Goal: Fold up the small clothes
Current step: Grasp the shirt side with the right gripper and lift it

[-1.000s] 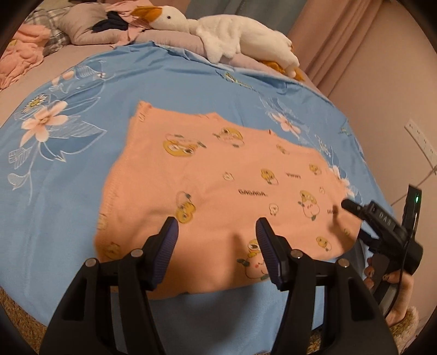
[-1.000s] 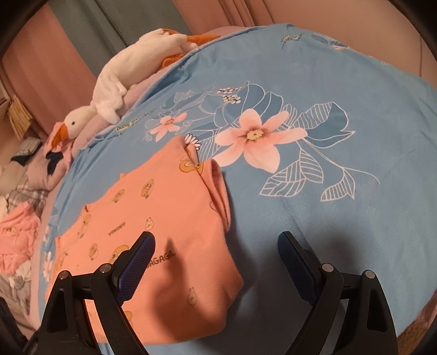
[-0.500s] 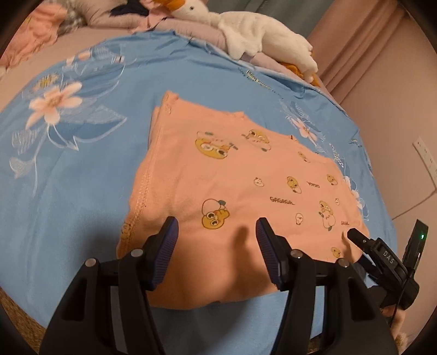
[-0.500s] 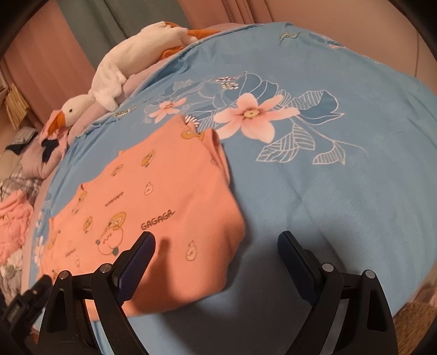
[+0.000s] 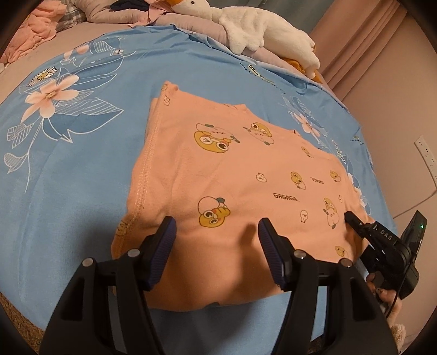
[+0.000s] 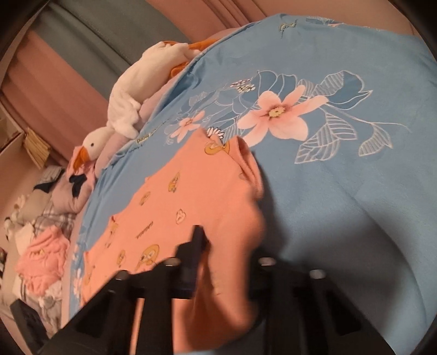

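An orange child's garment [image 5: 245, 169] printed with yellow cartoon chicks lies flat on the blue flowered bedsheet [image 5: 68, 163]. My left gripper [image 5: 215, 240] hovers over its near hem, jaws wide and opening a little, with nothing pinched. At the garment's right corner my right gripper [image 5: 355, 221] is closing its jaws on the cloth. In the right wrist view the orange garment [image 6: 191, 196] bunches up between that right gripper's [image 6: 226, 245] fingers, and the picture is blurred there. One finger is hidden under the fabric.
A white plush goose [image 5: 259, 24] lies along the bed's far edge. A heap of pink clothes [image 6: 43, 256] sits at the left, beyond the sheet. A person's hand [image 5: 387, 297] holds the right gripper. A wall socket [image 5: 426, 155] is at the right.
The right gripper's jaws, wide apart before, have come together on the garment's corner, and its view has rolled. The left gripper has drawn closer over the near hem.
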Demonstrator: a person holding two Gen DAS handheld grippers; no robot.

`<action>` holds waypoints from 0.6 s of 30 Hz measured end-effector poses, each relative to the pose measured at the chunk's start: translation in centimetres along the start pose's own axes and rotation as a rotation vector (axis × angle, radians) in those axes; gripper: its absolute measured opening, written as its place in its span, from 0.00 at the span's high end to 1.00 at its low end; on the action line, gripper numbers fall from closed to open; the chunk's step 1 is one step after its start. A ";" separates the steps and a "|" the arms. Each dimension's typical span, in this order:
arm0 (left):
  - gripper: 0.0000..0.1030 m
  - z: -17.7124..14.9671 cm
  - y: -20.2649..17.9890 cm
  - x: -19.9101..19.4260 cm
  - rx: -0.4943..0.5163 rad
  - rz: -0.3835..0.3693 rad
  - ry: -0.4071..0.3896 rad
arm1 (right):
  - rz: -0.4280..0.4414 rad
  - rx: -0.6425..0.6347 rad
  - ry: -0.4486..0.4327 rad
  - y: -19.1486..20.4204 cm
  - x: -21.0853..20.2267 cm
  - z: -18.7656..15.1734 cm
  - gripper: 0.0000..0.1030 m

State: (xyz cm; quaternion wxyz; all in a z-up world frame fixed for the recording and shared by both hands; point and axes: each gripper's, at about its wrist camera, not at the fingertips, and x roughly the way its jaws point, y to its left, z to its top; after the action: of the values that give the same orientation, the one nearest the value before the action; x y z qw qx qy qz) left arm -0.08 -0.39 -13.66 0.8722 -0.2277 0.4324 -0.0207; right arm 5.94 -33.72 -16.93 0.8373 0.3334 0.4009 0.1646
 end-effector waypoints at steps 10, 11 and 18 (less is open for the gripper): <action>0.40 0.3 -0.4 -0.9 0.030 -0.006 0.001 | 0.003 -0.217 -0.118 5.6 -2.3 1.0 0.85; 0.40 0.4 -0.3 -1.1 0.030 -0.008 0.002 | 0.020 -0.230 -0.123 6.2 -2.4 1.2 0.85; 0.38 1.2 0.1 -3.3 0.060 0.055 -0.055 | 0.116 -0.369 -0.118 10.7 -2.7 1.2 0.85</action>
State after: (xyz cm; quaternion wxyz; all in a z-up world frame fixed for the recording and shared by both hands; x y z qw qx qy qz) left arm -1.23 0.95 -10.62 0.8904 -0.1899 0.4137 -0.0037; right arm 5.12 -27.96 -7.51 0.8955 0.2057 0.2941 0.2633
